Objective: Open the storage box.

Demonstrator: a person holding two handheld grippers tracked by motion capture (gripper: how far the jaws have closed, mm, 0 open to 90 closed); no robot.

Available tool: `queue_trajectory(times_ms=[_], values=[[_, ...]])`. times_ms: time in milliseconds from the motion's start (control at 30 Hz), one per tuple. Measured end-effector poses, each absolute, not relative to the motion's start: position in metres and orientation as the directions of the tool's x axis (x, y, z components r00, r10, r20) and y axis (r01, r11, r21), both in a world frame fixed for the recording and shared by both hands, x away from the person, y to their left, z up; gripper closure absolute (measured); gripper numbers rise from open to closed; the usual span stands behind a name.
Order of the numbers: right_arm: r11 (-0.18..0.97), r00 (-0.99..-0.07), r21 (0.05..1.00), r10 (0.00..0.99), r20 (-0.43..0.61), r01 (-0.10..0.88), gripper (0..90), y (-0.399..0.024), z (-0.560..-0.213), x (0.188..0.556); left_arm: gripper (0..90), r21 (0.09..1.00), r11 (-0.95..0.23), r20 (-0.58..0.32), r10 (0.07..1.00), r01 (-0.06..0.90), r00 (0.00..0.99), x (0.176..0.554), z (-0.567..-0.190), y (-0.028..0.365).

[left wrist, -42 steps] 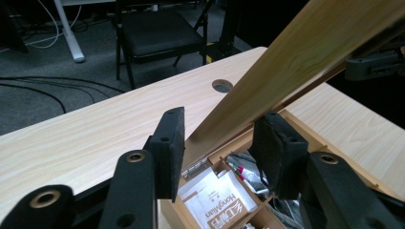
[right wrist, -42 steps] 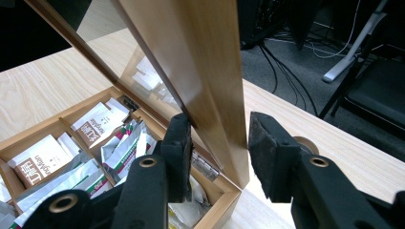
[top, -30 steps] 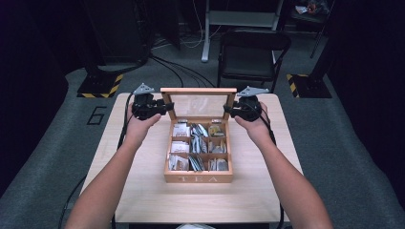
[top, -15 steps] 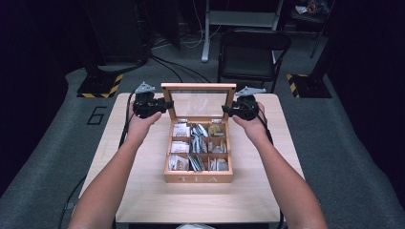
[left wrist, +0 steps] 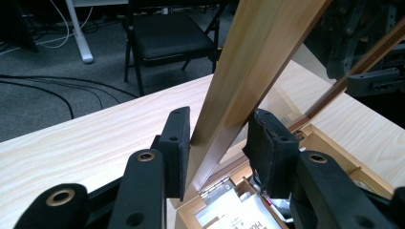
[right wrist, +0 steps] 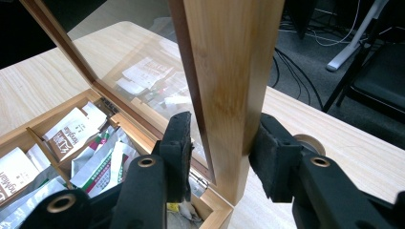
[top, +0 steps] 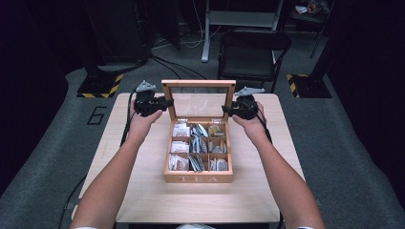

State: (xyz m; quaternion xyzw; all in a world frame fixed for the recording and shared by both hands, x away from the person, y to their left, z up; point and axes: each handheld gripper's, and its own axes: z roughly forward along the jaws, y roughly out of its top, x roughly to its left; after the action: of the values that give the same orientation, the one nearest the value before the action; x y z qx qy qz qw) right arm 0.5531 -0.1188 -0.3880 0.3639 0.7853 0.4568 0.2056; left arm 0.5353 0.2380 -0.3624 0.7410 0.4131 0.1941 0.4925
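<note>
— Where's the wooden tea box (top: 198, 177) now?

— In the middle of the pale wooden table (top: 143, 191), its glass-paned wooden lid (top: 198, 85) standing upright. The left gripper (top: 164, 103) has just been closing and its pads now clamp the lid's left frame rail; the right gripper (top: 228, 110) is clamped on the right rail.

— What could go wrong?

— If one hand pulls ahead of the other, the frame may twist against the small metal hinges (left wrist: 217, 190). Push too far back and the light box could tip or slide. The paper tea sachets (right wrist: 76, 128) look safe unless it tilts.
</note>
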Motion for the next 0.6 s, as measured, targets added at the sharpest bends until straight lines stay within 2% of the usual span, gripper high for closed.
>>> queue_trajectory(times_ms=[600], values=[[0.283, -0.624, 0.859, 0.779, 0.053, 0.426, 61.0, -0.118, -0.387, 0.564, 59.4, 0.87, -0.17, -0.136, 0.819, 0.462, 0.557, 0.545, -0.375, 0.236]])
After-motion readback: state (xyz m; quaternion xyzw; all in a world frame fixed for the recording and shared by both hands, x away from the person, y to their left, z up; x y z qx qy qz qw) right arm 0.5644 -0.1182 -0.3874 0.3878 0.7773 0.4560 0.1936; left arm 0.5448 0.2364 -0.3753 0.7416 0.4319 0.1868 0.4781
